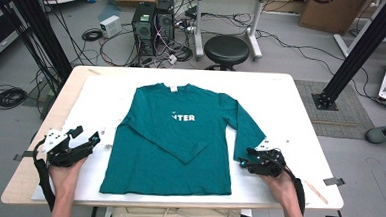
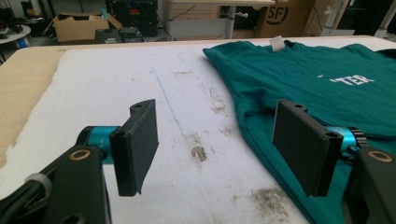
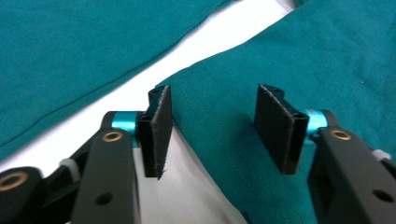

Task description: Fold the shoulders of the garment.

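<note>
A: High view: shirt [image 1: 174, 142] lies flat mid-table [image 1: 301, 109], one sleeve folded across the chest. Left gripper [image 1: 87, 138] sits at 9 o'clock of it, right gripper [image 1: 251, 159] at 4, by the cuff.

B: Left gripper view: jaws wide apart, nothing between. Right gripper view: jaws half apart, straddling the cuff [image 3: 219, 130], not pinching.

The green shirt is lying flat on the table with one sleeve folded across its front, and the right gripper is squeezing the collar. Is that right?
Not quite. The right gripper is at the cuff of the shirt's other sleeve, not the collar. The right gripper view shows the cuff between its open jaws, which are not yet pressing on it. The rest is right: the shirt lies flat with one sleeve folded across its front.
</note>
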Available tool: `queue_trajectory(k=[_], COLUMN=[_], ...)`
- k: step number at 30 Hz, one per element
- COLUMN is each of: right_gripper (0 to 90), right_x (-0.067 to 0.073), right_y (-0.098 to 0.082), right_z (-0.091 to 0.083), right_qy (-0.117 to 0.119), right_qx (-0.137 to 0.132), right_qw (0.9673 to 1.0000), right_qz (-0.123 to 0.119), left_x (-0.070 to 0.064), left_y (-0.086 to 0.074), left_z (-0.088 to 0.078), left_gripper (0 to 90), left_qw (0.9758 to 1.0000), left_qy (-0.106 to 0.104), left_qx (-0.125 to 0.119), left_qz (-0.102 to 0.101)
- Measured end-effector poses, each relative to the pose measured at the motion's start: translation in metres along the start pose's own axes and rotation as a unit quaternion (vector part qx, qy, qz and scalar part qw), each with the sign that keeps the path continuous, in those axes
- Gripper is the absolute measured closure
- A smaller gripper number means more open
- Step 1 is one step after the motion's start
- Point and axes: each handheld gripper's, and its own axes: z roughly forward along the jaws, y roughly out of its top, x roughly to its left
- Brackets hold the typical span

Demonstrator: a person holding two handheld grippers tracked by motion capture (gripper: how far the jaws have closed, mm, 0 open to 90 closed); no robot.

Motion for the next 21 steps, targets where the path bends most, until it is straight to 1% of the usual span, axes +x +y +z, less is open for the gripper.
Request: queue_trajectory(k=[1, 3, 5, 9, 12, 13, 14, 15, 16, 17, 18, 20, 21], right_gripper=[52.6, 60.8, 69.0, 84.4, 86.7, 86.9, 86.9, 86.9, 86.9, 86.9, 86.8, 86.8, 86.8], right_x=[0.0, -0.001, -0.002, -0.004, -0.006, -0.006, -0.005, -0.004, -0.003, -0.001, 0.001, 0.008, 0.011], right_y=[0.0, 0.0, -0.001, -0.001, -0.001, -0.001, 0.0, 0.002, 0.005, 0.008, 0.013, 0.022, 0.027], right_z=[0.0, -0.001, -0.001, -0.001, -0.002, -0.003, -0.006, -0.01, -0.014, -0.018, -0.021, -0.025, -0.026], right_qy=[0.0, -0.005, -0.014, -0.032, -0.038, -0.038, -0.034, -0.035, -0.035, -0.032, -0.029, -0.024, -0.021], right_qx=[0.002, -0.003, -0.002, -0.005, -0.008, -0.018, -0.028, -0.045, -0.062, -0.077, -0.091, -0.108, -0.116], right_qw=[1.0, 1.0, 0.9997, 0.9988, 0.9982, 0.9978, 0.9973, 0.996, 0.995, 0.9934, 0.9925, 0.9911, 0.9905], right_qz=[0.003, 0.008, 0.02, 0.038, 0.046, 0.05, 0.059, 0.069, 0.071, 0.078, 0.076, 0.075, 0.07], left_x=[0.0, 0.0, 0.0, 0.0, -0.001, -0.001, -0.001, -0.001, -0.001, -0.001, -0.001, -0.001, -0.001], left_y=[0.0, 0.0, 0.0, 0.0, 0.0, 0.0, 0.0, 0.0, 0.0, 0.0, 0.0, 0.0, 0.0], left_z=[0.0, 0.0, -0.001, 0.0, 0.001, 0.001, 0.001, 0.001, 0.001, 0.001, 0.001, 0.001, 0.001], left_gripper=[31.3, 31.3, 31.3, 31.3, 31.3, 31.3, 31.3, 31.3, 31.3, 31.3, 31.3, 31.3, 31.3], left_qw=[1.0, 1.0, 1.0, 1.0, 1.0, 1.0, 1.0, 1.0, 1.0, 1.0, 1.0, 1.0, 1.0], left_qy=[0.0, -0.004, -0.006, -0.002, 0.0, -0.001, -0.001, 0.0, 0.0, 0.0, 0.0, -0.001, -0.002], left_qx=[0.001, 0.001, 0.001, 0.002, 0.005, 0.006, 0.006, 0.006, 0.006, 0.005, 0.006, 0.006, 0.006], left_qz=[0.001, 0.002, 0.003, 0.004, 0.006, 0.008, 0.007, 0.007, 0.005, 0.005, 0.005, 0.006, 0.006])
